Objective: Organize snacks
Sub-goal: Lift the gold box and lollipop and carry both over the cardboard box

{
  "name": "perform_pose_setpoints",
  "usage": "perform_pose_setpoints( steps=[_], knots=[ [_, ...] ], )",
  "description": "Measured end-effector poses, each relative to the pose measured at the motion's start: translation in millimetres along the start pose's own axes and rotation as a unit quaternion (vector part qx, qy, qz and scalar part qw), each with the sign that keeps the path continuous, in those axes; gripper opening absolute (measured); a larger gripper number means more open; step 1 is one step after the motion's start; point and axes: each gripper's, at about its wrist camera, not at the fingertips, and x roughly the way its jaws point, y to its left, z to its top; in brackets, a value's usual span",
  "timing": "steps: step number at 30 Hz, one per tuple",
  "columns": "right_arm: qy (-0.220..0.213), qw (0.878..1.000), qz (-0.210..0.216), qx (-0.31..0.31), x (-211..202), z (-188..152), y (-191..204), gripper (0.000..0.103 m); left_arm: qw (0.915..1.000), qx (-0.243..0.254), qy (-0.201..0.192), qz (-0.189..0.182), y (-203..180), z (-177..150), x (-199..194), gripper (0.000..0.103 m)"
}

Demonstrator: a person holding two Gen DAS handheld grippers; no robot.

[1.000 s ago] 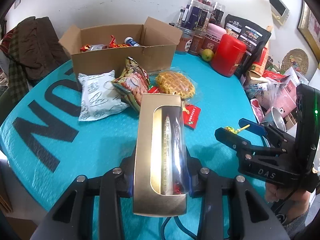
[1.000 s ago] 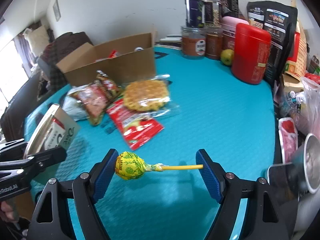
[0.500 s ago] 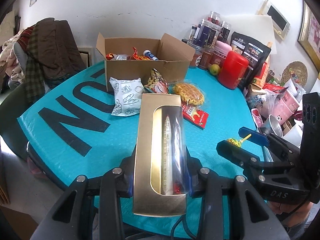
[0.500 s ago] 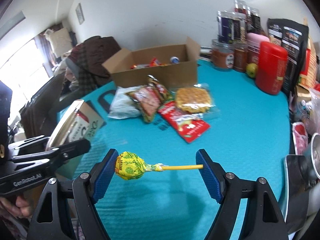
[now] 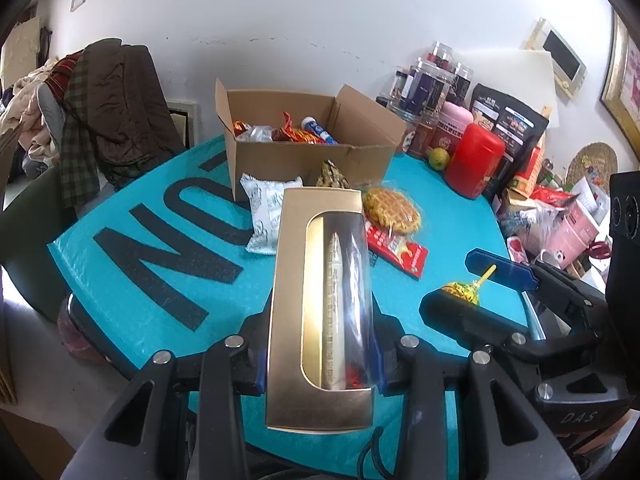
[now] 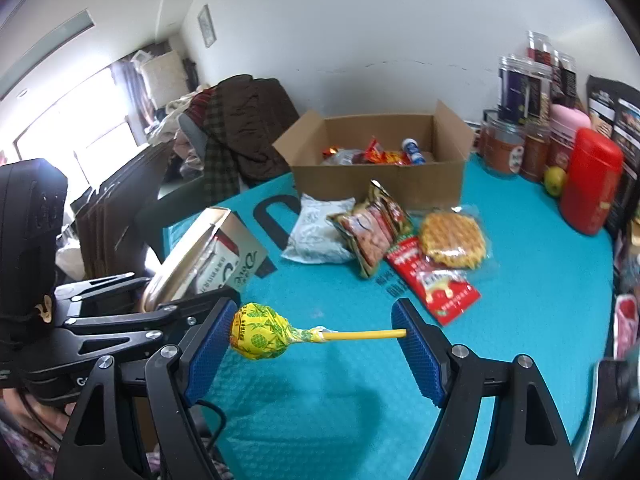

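Note:
My left gripper (image 5: 320,364) is shut on a long gold box with a clear window (image 5: 322,304), held above the near edge of the teal table (image 5: 168,248). The box also shows in the right wrist view (image 6: 200,256). My right gripper (image 6: 316,340) is shut on a yellow lollipop (image 6: 260,332), clamped end to end between the blue pads. The lollipop also shows in the left wrist view (image 5: 464,292). An open cardboard box (image 5: 304,156) holding several snacks stands at the far side. A white packet (image 5: 268,208), a waffle (image 5: 394,210) and a red packet (image 5: 400,248) lie in front of it.
Jars (image 5: 424,84), a red canister (image 5: 472,164), a green fruit (image 5: 439,157) and dark bags (image 5: 508,128) crowd the back right. Clutter lies at the right edge (image 5: 560,216). A chair with clothes (image 5: 108,108) stands at the left.
Both grippers have pulled back and risen from the table with their loads still held. The cardboard box and snacks look farther away and the table's near edge has come into view.

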Motion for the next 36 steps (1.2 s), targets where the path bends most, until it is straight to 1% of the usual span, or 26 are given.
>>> perform_pose_setpoints(
  steps=[4,13,17,24,26,29,36],
  knots=[
    [-0.006,1.0,0.011,-0.004,1.8,17.0,-2.3,0.08,0.9999,0.005,-0.014,-0.001,1.1,16.1,-1.1,0.037],
    [-0.044,0.999,0.005,-0.024,1.4,67.9,-10.6,0.08,0.9985,0.027,-0.046,-0.011,0.7,63.4,5.2,0.037],
    [-0.058,0.998,0.007,-0.034,6.4,92.6,-15.1,0.08,0.9972,0.032,-0.064,-0.021,3.7,89.7,11.0,0.037],
    [-0.081,0.996,0.008,-0.049,23.1,137.1,-25.8,0.08,0.9945,0.041,-0.093,-0.026,9.8,135.0,22.7,0.037],
    [-0.087,0.995,0.01,-0.052,29.1,148.3,-28.9,0.08,0.9933,0.044,-0.104,-0.023,13.0,150.2,28.8,0.037],
    [-0.094,0.994,0.011,-0.054,40.2,166.8,-35.5,0.08,0.9927,0.044,-0.11,-0.02,19.2,169.8,41.3,0.037],
    [-0.101,0.993,0.009,-0.06,71.8,206.8,-56.5,0.08,0.993,0.048,-0.108,-0.013,34.2,210.7,77.9,0.037]
  ],
)
